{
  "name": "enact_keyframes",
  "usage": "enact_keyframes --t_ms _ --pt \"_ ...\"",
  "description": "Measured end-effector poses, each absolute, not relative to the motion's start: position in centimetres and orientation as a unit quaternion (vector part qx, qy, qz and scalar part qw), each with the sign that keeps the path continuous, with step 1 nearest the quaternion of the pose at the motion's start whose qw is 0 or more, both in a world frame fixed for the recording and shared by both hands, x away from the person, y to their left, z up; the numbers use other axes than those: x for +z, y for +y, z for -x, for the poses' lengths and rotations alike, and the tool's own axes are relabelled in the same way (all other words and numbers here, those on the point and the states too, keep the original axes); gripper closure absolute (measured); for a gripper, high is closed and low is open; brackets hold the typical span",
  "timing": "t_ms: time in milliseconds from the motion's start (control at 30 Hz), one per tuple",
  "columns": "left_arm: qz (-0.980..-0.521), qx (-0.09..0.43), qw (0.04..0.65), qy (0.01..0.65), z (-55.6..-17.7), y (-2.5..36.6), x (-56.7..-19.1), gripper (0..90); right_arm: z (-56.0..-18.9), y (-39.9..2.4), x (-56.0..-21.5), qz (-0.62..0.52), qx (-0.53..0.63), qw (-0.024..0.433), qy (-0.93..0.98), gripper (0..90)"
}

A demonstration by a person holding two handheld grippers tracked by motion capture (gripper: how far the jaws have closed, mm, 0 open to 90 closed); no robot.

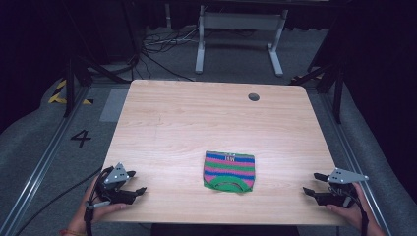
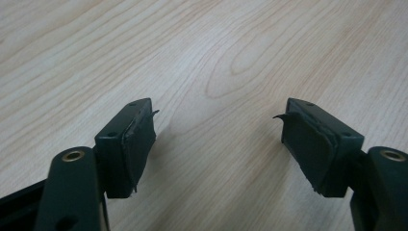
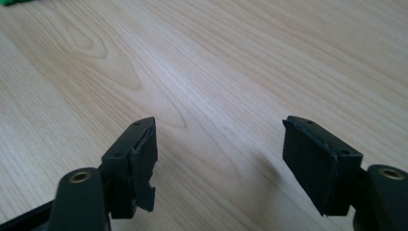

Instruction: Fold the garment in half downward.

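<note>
A small folded knit garment (image 1: 229,171) with pink, blue and green stripes and a green hem lies flat on the wooden table (image 1: 196,118), near its front edge and about midway between my hands. At the front left corner my left gripper (image 1: 137,181) rests low over the wood, pointing right toward the garment, well apart from it. In the left gripper view its jaws (image 2: 219,110) stand open over bare wood. My right gripper (image 1: 311,182) sits at the front right corner, pointing left. It (image 3: 219,122) is open too, with nothing between the pads. A green sliver of the garment (image 3: 9,2) shows at that view's top left.
A round cable hole (image 1: 253,97) sits near the table's far right. Beyond the table stand a white desk frame (image 1: 241,24) and loose cables (image 1: 157,46) on grey carpet. A floor mark "4" (image 1: 80,138) lies to the left. Metal rails run along both sides.
</note>
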State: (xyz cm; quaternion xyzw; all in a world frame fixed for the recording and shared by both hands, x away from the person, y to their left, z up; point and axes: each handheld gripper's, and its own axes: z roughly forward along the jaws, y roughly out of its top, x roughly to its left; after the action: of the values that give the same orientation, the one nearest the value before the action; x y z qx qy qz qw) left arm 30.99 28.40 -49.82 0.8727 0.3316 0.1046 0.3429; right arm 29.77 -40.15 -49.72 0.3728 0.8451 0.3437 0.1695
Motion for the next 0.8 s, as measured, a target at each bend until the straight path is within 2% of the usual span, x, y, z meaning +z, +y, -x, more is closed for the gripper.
enact_keyframes --t_ms 200,400,800 --pt "-0.863 0.101 0.357 0.342 -30.8 29.0 -50.0 24.5 -29.2 -41.3 -50.4 -0.4 0.362 0.159 0.827 23.3" --pt "-0.864 0.118 0.343 0.35 -30.8 28.8 -50.1 20.0 -28.9 -41.7 -50.5 -0.406 0.361 0.16 0.824 22.7" --pt "-0.86 0.124 0.342 0.358 -30.6 28.7 -50.1 19.7 -28.9 -41.7 -50.5 -0.406 0.361 0.161 0.824 22.4"
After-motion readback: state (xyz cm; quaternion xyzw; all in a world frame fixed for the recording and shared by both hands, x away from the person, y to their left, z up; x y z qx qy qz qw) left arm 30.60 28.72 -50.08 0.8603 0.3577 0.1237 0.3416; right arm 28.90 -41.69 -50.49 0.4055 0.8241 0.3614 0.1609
